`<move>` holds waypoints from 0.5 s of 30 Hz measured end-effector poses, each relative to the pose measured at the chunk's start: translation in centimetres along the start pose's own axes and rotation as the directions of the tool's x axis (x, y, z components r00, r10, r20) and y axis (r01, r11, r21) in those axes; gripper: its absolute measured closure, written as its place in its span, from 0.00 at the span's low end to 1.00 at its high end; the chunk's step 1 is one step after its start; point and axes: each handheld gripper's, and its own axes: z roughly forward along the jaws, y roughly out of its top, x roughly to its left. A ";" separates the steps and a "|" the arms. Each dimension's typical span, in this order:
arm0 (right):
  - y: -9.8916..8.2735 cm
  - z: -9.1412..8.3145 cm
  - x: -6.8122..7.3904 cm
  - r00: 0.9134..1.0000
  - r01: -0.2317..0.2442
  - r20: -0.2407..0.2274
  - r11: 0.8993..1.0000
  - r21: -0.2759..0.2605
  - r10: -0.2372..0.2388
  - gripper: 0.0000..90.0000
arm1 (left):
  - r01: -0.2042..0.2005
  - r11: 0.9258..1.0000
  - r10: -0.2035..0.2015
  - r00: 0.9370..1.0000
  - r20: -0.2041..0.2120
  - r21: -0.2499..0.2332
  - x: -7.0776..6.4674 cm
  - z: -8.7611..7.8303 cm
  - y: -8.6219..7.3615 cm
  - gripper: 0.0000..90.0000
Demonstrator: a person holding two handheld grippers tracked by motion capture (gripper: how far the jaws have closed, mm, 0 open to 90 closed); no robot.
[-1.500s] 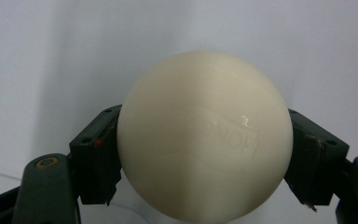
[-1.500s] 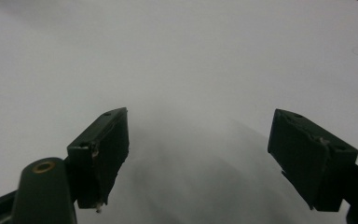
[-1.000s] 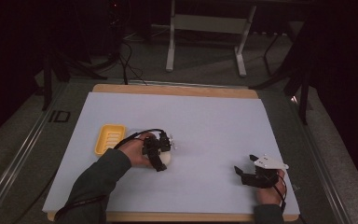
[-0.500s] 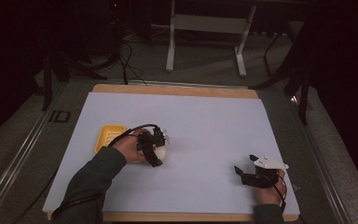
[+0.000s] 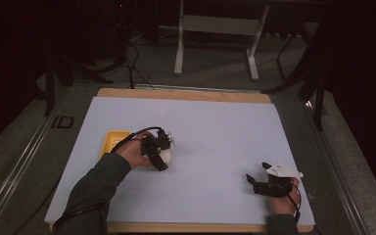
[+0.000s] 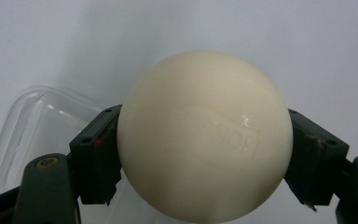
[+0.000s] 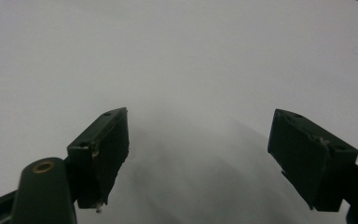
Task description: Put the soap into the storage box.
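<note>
left hand-held gripper (image 6: 200,154): clamped on cream soap bar (image 6: 204,135), held between both pads | beside yellow tray (image 5: 111,142) | right hand-held gripper (image 7: 198,158): jaws apart, holding nothing

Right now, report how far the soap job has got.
Done: the left gripper is shut on the cream bar of soap, both pads pressing its sides. In hand: it holds the bar beside the yellow tray, with a clear plastic container behind. Left: setting it down, probably in one of those. The right gripper rests open on the white mat.
</note>
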 end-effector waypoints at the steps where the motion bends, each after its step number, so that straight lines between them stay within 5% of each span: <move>1: 0.0 0.0 0.0 1.000 0.000 0.000 1.000 0.000 0.000 0.22 | 0.009 1.000 -0.009 1.000 -0.002 -0.001 0.1 0.0 0.0 0.26; 15: 0.0 0.0 0.0 1.000 0.001 0.001 1.000 0.000 -0.001 0.22 | 0.109 0.994 -0.108 0.993 -0.038 0.012 1.2 -0.2 -0.4 0.26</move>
